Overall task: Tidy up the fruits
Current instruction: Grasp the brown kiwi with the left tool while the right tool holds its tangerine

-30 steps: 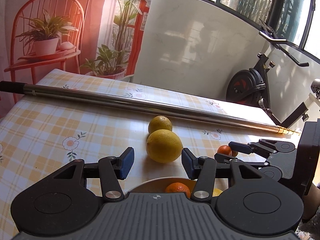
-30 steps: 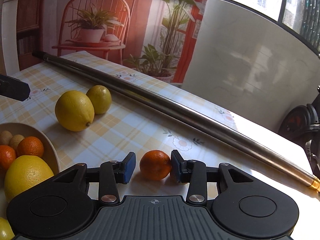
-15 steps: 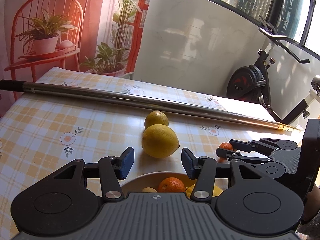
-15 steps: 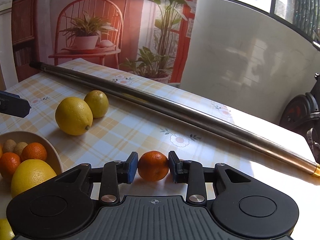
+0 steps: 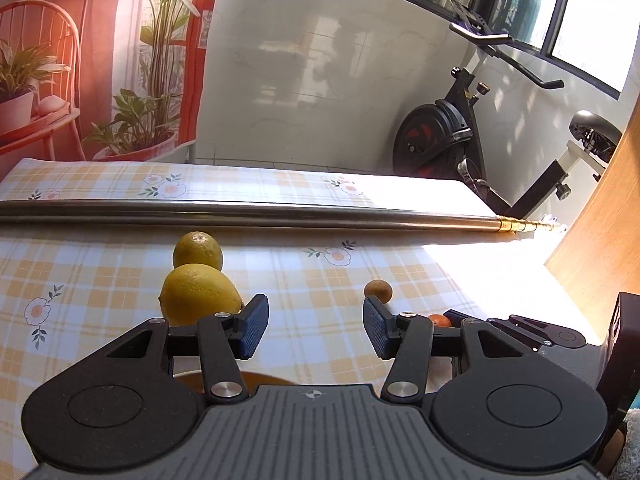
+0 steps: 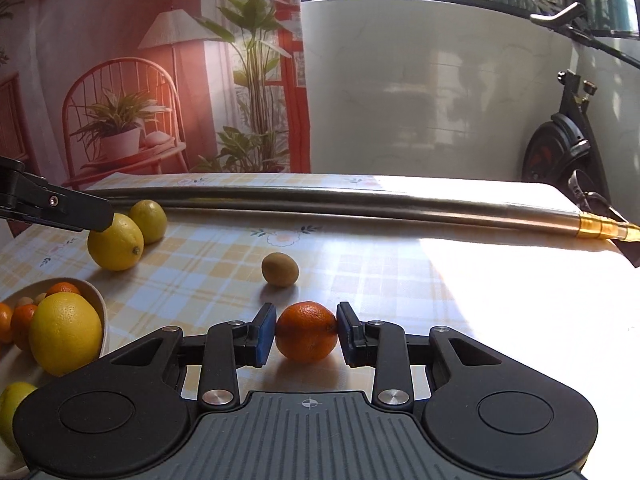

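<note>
Right claw [image 6: 306,334] grips a small orange [image 6: 306,331] resting on the desk [image 6: 400,280]. Left claw [image 5: 316,326] wide, empty, beside a lemon [image 5: 200,294].

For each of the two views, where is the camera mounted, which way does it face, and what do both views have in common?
Left wrist: sits behind the open left gripper, facing across the table to the metal pole; the right gripper shows at right.
Right wrist: behind the right gripper, fingers closed on the small orange, facing the pole; a left finger enters at left.
Shared: big lemon, kiwi, pole.
</note>
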`<action>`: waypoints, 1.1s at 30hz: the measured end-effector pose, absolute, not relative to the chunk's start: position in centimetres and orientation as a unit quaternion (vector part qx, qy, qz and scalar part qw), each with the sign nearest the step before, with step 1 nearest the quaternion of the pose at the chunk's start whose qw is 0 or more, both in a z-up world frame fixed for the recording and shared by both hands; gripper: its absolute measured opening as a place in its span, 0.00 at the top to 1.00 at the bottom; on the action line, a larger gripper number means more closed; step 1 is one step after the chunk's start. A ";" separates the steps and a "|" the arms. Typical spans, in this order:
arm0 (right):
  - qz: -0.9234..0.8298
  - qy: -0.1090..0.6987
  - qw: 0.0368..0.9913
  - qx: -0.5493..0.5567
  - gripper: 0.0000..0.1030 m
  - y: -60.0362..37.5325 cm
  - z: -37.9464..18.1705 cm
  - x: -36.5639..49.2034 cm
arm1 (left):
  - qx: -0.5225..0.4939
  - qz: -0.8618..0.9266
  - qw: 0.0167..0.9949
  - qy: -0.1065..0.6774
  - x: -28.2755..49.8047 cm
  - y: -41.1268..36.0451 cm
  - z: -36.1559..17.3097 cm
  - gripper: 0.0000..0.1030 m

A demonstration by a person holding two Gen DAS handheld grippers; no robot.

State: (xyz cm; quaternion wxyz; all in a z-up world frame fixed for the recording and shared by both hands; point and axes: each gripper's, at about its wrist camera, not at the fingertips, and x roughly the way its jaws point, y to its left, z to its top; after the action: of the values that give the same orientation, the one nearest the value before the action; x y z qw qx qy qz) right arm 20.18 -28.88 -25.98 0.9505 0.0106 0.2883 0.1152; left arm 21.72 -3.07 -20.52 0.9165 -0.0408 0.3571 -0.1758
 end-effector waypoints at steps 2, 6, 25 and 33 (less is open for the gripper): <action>0.106 0.283 0.953 0.024 0.71 -29.5 -26.3 20.0 | -0.029 -0.182 0.908 0.375 23.1 -4.5 -21.0 0.47; 0.094 0.270 0.957 0.043 0.71 -30.3 -26.3 19.7 | -0.038 -0.191 0.897 0.397 25.8 -6.2 -21.9 0.48; 0.111 0.283 0.948 0.098 0.70 -31.9 -27.0 20.1 | -0.060 -0.206 0.863 0.456 31.6 -10.6 -26.5 0.58; 0.112 0.283 0.947 0.101 0.70 -32.1 -27.0 20.2 | -0.042 -0.227 0.854 0.467 30.8 -11.1 -26.9 0.59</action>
State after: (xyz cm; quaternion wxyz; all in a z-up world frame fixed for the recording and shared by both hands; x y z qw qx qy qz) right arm 20.15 -32.11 -26.98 0.9471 0.1007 0.2832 0.1122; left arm 30.82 -11.13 -26.93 0.8535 -0.0416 0.4673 -0.2266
